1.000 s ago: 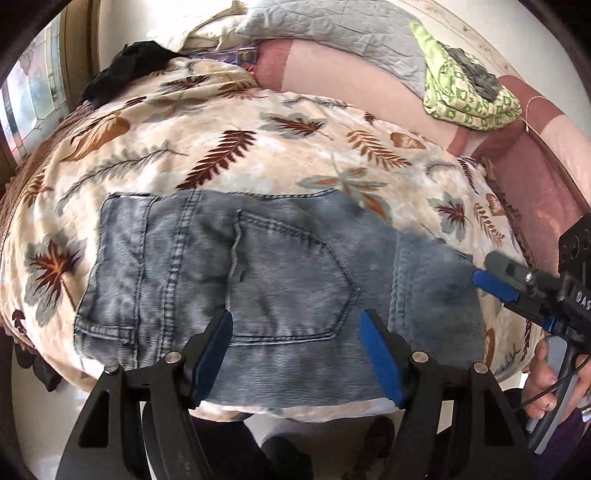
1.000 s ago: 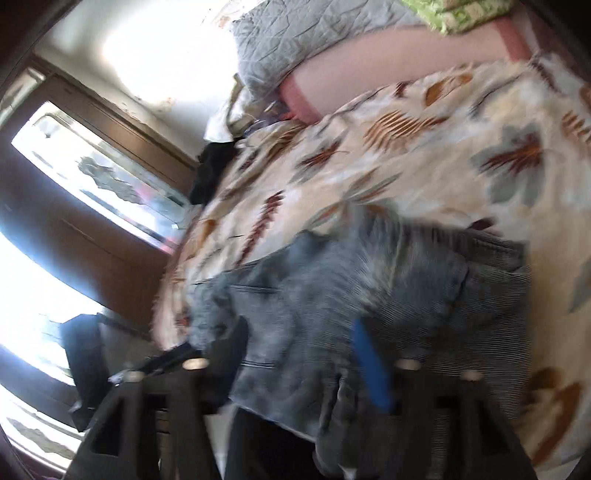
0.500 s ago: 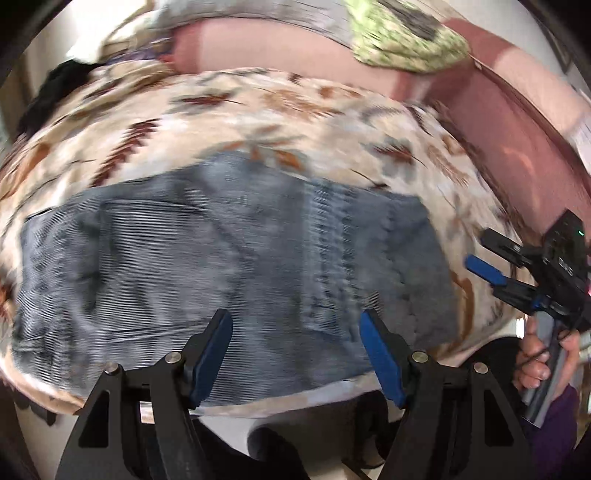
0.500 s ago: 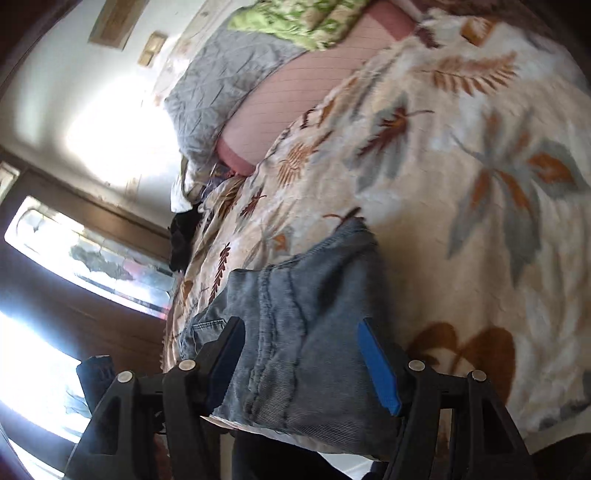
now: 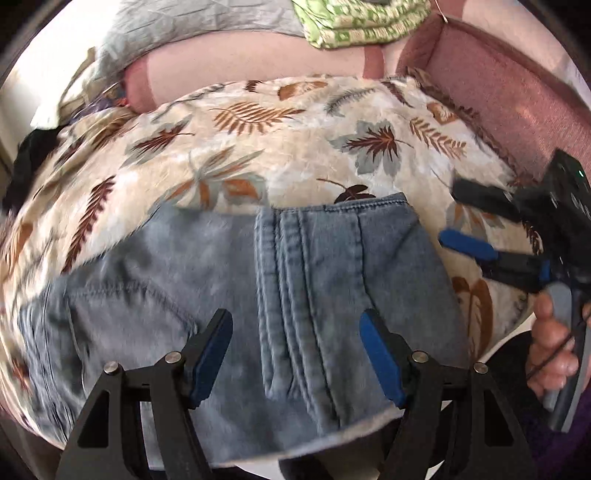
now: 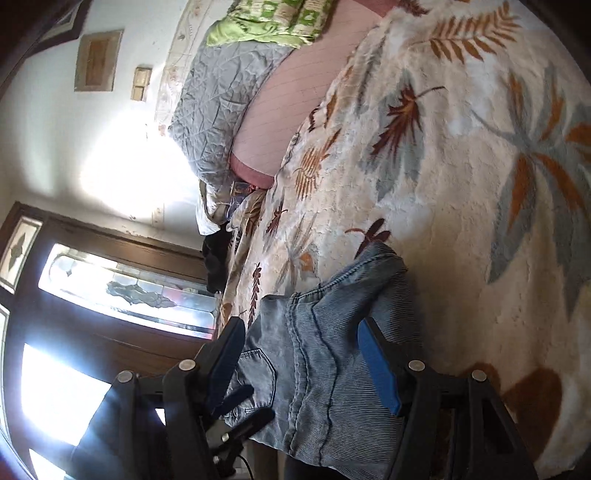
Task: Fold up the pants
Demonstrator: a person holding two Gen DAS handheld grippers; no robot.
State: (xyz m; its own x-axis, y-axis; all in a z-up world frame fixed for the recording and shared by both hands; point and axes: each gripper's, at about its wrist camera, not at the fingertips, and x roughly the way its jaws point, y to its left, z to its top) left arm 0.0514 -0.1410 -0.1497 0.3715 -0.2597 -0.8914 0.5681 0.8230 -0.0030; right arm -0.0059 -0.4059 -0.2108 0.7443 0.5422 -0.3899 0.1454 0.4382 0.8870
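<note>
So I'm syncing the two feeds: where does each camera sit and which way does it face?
Left wrist: on the left gripper, facing across the jeans; the right gripper and hand show.
Right wrist: on the right gripper, rolled sideways, facing along the jeans toward the window.
Shared: jeans, leaf blanket, green cloth.

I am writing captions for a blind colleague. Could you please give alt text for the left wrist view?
Folded blue jeans lie on a leaf-print blanket, between the open fingers of the left gripper. At the right edge, a hand holds the right gripper, also open, beside the jeans.
</note>
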